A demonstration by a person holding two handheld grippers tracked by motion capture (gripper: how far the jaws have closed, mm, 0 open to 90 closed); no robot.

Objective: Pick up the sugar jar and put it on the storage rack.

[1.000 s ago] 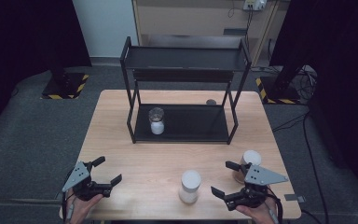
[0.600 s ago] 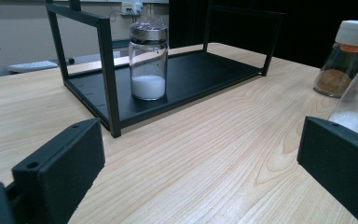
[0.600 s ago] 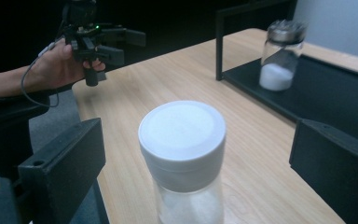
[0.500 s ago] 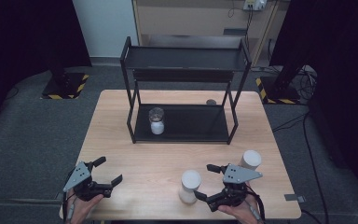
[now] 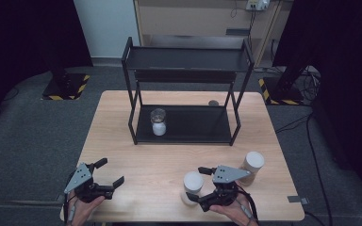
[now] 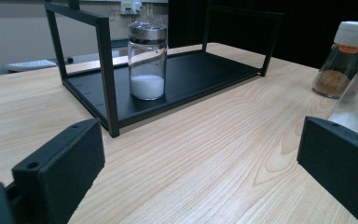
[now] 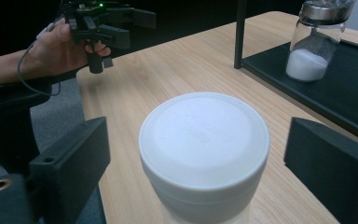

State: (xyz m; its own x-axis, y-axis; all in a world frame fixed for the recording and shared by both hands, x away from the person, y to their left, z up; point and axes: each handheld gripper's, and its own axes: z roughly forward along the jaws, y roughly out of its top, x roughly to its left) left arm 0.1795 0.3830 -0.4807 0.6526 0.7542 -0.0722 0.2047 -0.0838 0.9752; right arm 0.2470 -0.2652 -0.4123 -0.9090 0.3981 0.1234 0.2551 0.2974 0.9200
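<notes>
White-capped clear glass jar stands at the near edge of the light wooden table, between the right gripper's black jaws, which have just been narrowing; gaps remain on both sides, pads not touching. Faint embossed writing on its cap is unreadable. Just beyond it stands a brown-spice jar with a white lid. The left gripper hovers wide and empty. Farther off, a metal-lidded glass shaker of white powder sits on the black metal rack's bottom shelf.

White-capped jar stands between the jaws, seemingly untouched.
</notes>
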